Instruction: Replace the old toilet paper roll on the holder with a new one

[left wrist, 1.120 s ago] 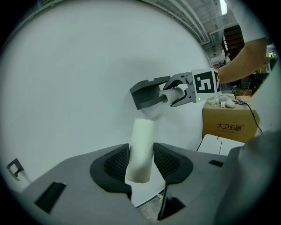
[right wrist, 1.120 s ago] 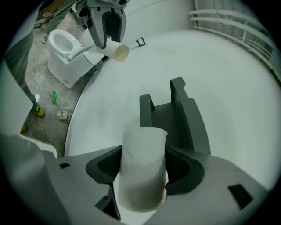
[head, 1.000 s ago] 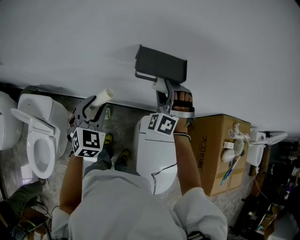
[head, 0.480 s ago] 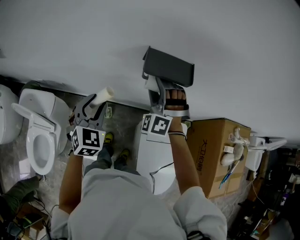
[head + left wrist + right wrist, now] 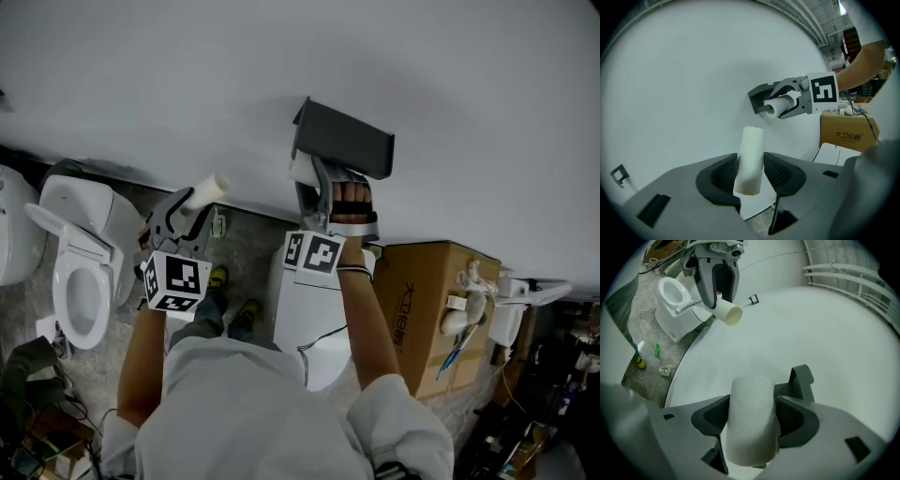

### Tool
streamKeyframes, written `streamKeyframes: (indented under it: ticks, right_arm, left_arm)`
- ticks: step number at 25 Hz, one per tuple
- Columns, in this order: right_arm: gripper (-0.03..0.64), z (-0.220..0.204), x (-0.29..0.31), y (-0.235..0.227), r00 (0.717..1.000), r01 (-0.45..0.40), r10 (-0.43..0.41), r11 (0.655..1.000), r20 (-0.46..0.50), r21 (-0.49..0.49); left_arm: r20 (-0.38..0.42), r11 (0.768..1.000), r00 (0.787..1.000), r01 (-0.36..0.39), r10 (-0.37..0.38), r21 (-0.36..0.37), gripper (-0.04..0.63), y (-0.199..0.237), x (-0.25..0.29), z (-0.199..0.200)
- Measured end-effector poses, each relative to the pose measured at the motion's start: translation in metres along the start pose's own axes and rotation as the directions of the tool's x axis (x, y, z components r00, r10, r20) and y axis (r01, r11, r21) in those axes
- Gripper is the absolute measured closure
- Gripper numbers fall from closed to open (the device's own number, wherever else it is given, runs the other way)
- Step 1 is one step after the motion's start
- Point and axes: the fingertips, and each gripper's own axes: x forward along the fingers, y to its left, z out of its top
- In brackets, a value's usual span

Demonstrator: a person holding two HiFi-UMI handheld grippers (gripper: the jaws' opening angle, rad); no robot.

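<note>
While new roll (image 5: 751,437) hangs at wall holder (image 5: 801,378), far right, right gripper (image 5: 753,416) fingers (image 5: 794,416) clamp its sides. Judged light, soft, crushable: hold gently across width. Left gripper (image 5: 752,177) fingers (image 5: 724,174) pinch old roll (image 5: 752,145), thin tube, near left, well apart.

— Where did the head camera sit?

— High above the person, facing steeply down the white wall (image 5: 187,75). It took in the left claw (image 5: 185,208), the right claw (image 5: 316,183), the holder (image 5: 342,141) and a toilet (image 5: 80,281) on the floor.

— And the claw cameras?

— Each rode close behind its own jaws. The left one faced the wall past its cardboard tube (image 5: 751,159). The right one looked along the wall towards the toilet, past its paper roll (image 5: 752,423).

— What did they share?

— The holder showed in all three, and each claw camera caught the other claw.
</note>
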Motion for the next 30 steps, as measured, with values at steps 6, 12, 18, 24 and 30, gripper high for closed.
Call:
streamKeyframes:
  ticks: [6,12,18,24,30]
  right_arm:
    - [0.294,0.001,-0.005,0.001,1.000,0.002,-0.002,1.000,0.001,0.006]
    - [0.276,-0.001,-0.014,0.004,1.000,0.005,-0.005,1.000,0.001,0.011]
    - [0.275,-0.003,-0.027,-0.005,1.000,0.016,-0.016,0.998,0.007,0.058]
    - [0.292,-0.004,-0.044,-0.012,1.000,0.023,-0.025,0.992,0.015,0.124]
    - [0.342,-0.016,-0.059,-0.017,0.999,0.047,-0.048,0.980,0.002,0.192]
  left_arm:
    - [0.007,1.000,1.000,0.008,-0.008,0.005,0.397,-0.002,-0.002,0.000]
    - [0.015,1.000,1.000,0.012,-0.012,0.008,0.397,-0.007,-0.003,0.003]
    - [0.028,1.000,1.000,0.012,-0.012,0.004,0.397,-0.010,-0.006,0.010]
    - [0.045,1.000,0.999,0.015,-0.015,0.007,0.397,-0.017,-0.010,0.019]
    - [0.061,1.000,0.998,0.019,-0.019,0.004,0.397,-0.024,-0.010,0.028]
